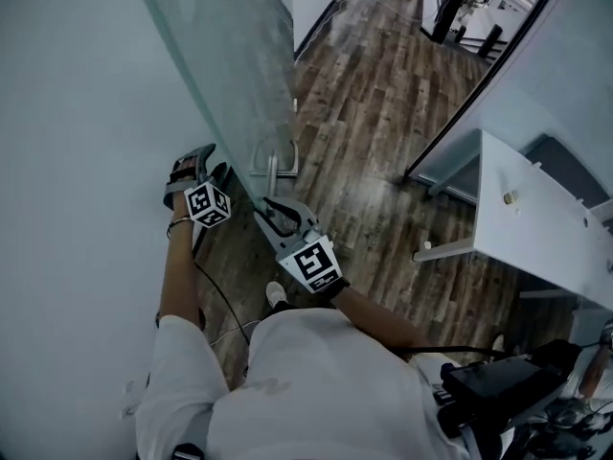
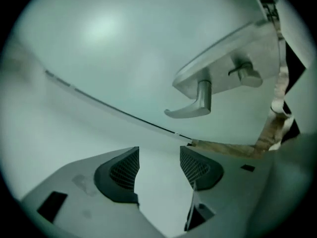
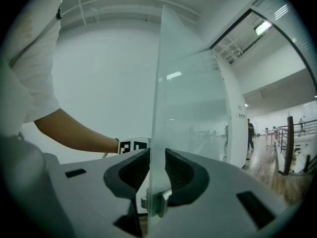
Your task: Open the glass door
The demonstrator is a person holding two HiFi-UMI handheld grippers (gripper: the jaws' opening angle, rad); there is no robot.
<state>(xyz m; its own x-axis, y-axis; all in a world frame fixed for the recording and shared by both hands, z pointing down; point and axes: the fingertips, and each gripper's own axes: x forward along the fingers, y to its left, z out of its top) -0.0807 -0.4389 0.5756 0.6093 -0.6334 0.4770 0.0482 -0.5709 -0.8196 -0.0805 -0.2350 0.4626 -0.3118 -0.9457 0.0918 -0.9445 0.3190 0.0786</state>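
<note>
Glass door (image 1: 230, 56) stands ajar, free edge toward the person, wood floor (image 1: 374, 132) beyond it. R gripper view only: right gripper (image 3: 157, 160) has both pads clamped on the door's edge, glass (image 3: 188, 108) sandwiched between them, metal fitting low on the edge just below the pads; it also catches the left gripper's marker cube (image 3: 131, 146) and bare left forearm (image 3: 74, 133) on the far side of the glass, plus a distant person (image 3: 250, 133) seen beyond the door. L gripper view only: left gripper (image 2: 159, 157) has jaws spread, nothing between them, aimed at the door face (image 2: 124, 58); lever handle (image 2: 195, 105) and thumb-turn (image 2: 245, 73) sit on a metal plate above the jaws, clear of them. Head view gives layout: left gripper (image 1: 203, 164) on the door's left side near the white wall (image 1: 77, 113), right gripper (image 1: 275, 209) at the door edge just below the handle (image 1: 273, 166), white desk (image 1: 536, 209) well right of the door. Counts: 1 door, 1 lever, 1 thumb-turn, 2 grippers, 2 marker cubes, 1 desk. Pose: L arm reaches fwd alongside the door, bracelet (image 1: 177, 223) at the wrist; R arm bent, forearm angled in from the torso to the door edge.
</note>
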